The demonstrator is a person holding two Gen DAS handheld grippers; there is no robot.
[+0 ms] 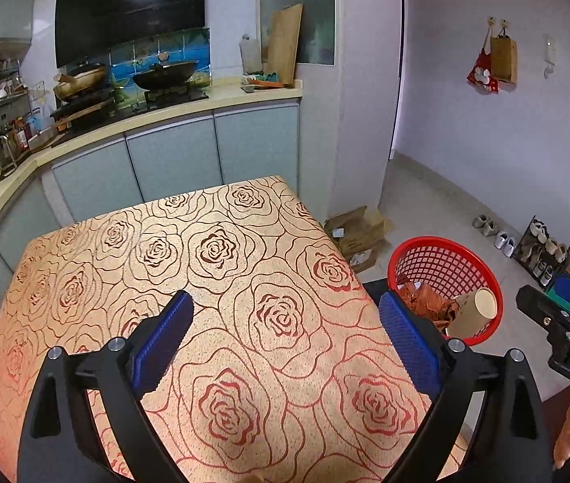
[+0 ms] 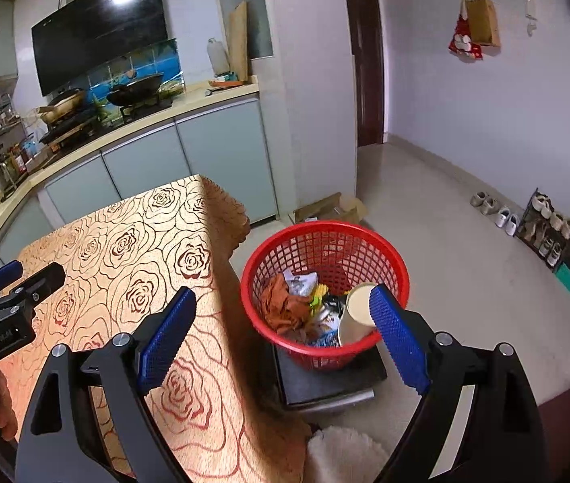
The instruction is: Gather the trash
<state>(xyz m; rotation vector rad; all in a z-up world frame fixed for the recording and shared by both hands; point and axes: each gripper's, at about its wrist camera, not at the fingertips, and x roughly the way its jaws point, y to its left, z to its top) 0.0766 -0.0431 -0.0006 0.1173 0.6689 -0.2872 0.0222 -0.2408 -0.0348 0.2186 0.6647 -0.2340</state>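
A red mesh basket (image 2: 325,237) stands on a dark stool (image 2: 325,382) to the right of the table. It holds a paper cup (image 2: 355,316), an orange crumpled wrapper (image 2: 285,306) and several snack wrappers (image 2: 305,283). The basket (image 1: 442,257) and the cup (image 1: 476,310) also show in the left wrist view. My left gripper (image 1: 285,342) is open and empty above the rose-patterned tablecloth (image 1: 204,281). My right gripper (image 2: 285,334) is open and empty, over the table's right edge, near the basket.
A kitchen counter (image 1: 164,116) with stove and pans runs behind the table. Cardboard boxes (image 1: 359,233) lie on the floor by the table's far corner. Shoes and a shoe rack (image 2: 542,221) line the right wall. A white fluffy mat (image 2: 345,459) lies below the stool.
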